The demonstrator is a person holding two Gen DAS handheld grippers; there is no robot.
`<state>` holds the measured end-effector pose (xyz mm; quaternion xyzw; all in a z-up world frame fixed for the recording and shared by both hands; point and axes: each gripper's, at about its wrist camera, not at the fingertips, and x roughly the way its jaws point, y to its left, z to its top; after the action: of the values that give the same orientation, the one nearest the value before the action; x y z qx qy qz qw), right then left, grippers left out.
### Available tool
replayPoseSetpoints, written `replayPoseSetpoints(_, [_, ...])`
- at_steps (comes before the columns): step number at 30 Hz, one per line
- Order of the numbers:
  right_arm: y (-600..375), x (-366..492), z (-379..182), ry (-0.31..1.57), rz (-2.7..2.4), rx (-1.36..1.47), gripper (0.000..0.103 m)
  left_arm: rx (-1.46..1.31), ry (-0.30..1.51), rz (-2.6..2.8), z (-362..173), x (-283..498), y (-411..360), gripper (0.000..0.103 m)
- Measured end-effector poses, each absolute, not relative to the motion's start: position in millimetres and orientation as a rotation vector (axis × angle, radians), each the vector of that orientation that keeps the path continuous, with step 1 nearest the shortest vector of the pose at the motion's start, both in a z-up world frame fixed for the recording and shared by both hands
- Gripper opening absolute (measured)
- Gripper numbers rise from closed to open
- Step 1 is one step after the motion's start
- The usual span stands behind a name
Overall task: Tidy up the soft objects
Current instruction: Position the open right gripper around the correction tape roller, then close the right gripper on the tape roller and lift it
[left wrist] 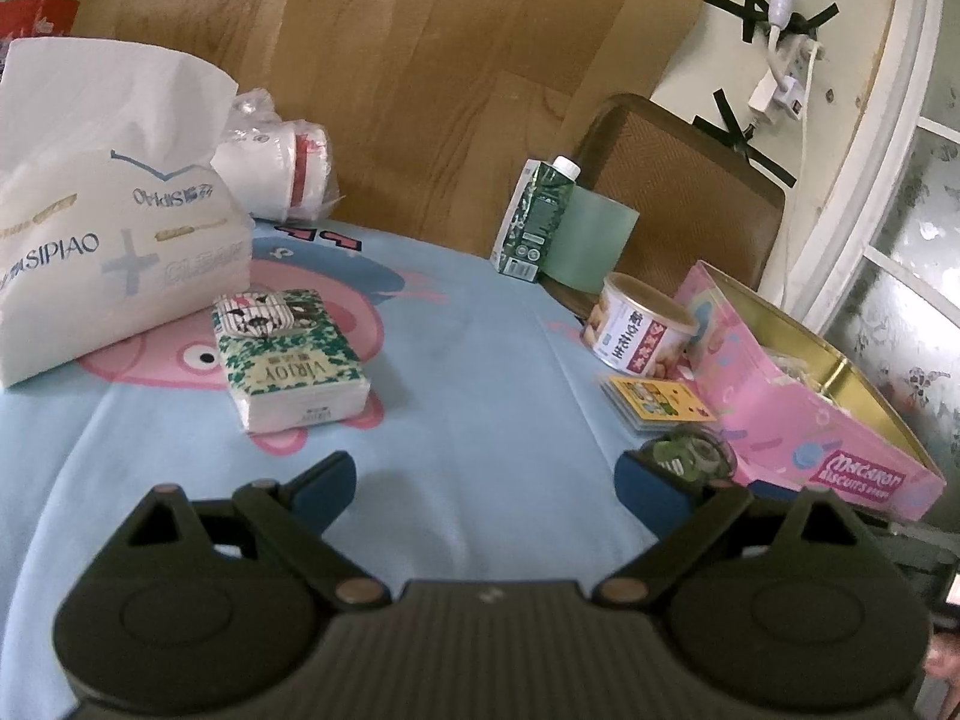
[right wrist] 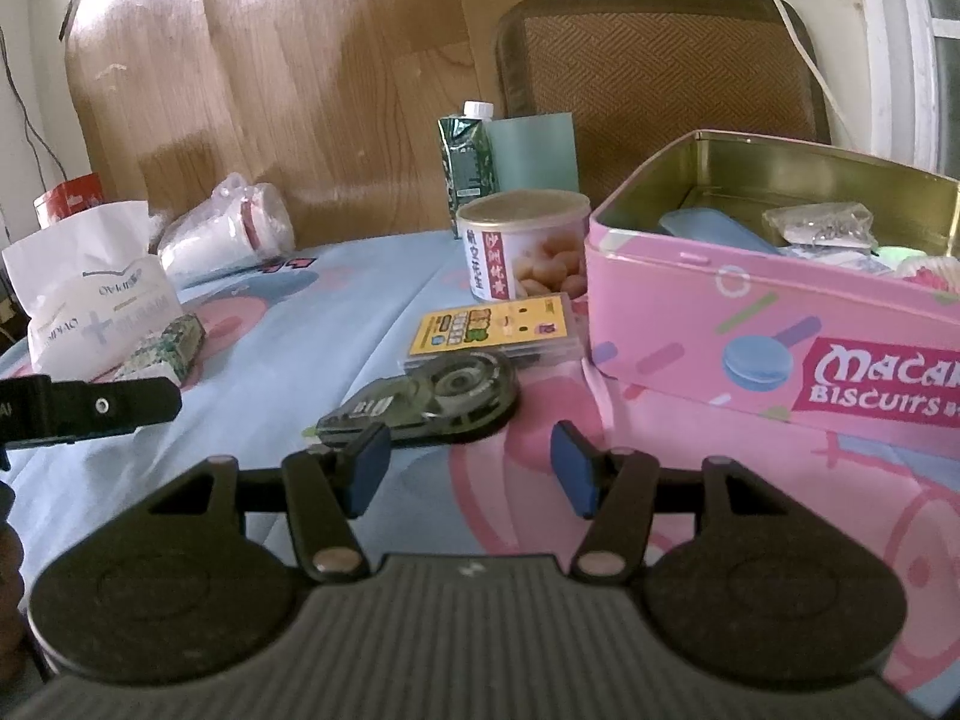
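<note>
The big white SIPIAO tissue pack (left wrist: 114,252) stands at the left of the blue cartoon cloth, a sheet sticking out of its top. In front of it lies a green VIRJOY tissue pack (left wrist: 294,366) with a small patterned pouch (left wrist: 258,312) on top. My left gripper (left wrist: 487,486) is open and empty, low over bare cloth, short of the green pack. My right gripper (right wrist: 471,468) is also open and empty, just behind a dark correction-tape dispenser (right wrist: 432,396). In the right wrist view the white pack (right wrist: 96,312) and the green pack (right wrist: 168,348) sit far left.
An open pink biscuit tin (right wrist: 780,324) with small items fills the right side. Near it are a yellow card box (right wrist: 498,330), a peanut can (right wrist: 522,252) and a green carton (right wrist: 468,162). Bagged paper cups (left wrist: 276,168) lie at the back left. A chair (right wrist: 660,60) stands behind.
</note>
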<state>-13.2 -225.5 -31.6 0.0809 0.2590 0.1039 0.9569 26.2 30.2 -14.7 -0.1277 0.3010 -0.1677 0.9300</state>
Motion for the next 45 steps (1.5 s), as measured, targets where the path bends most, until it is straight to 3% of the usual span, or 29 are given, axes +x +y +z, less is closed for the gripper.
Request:
replayPoseSetpoints(27, [-203, -7, -28, 0.503, 0.265, 0.072, 0.063, -0.295, 0.632, -0.345, -16, 28, 34, 0.097])
replayPoseSetpoints(28, [-201, -4, -27, 0.503, 0.262, 0.062, 0.064, -0.296, 0.632, -0.345, -16, 28, 34, 0.097])
replayPoseSetpoints(32, [-201, 6, -25, 0.49, 0.252, 0.04, 0.091, -0.298, 0.634, -0.347, -16, 28, 34, 0.097])
replayPoseSetpoints(33, [-202, 9, -23, 0.491, 0.26, 0.039, 0.093, -0.298, 0.635, -0.348, -16, 28, 34, 0.097])
replayPoseSetpoints(37, [-207, 26, -21, 0.522, 0.296, 0.059, 0.092, -0.301, 0.635, -0.352, -16, 28, 34, 0.097])
replayPoseSetpoints(38, [-208, 31, -22, 0.552, 0.312, 0.081, 0.087, -0.302, 0.636, -0.352, -16, 28, 34, 0.097])
replayPoseSetpoints(39, [-209, 33, -22, 0.584, 0.329, 0.104, 0.074, -0.303, 0.635, -0.351, -16, 28, 34, 0.097])
replayPoseSetpoints(40, [-210, 33, -23, 0.604, 0.347, 0.132, 0.071, -0.305, 0.635, -0.351, -16, 28, 35, 0.097])
replayPoseSetpoints(45, [-212, -3, -23, 0.619, 0.45, 0.168, 0.071, -0.318, 0.639, -0.353, -16, 29, 36, 0.097])
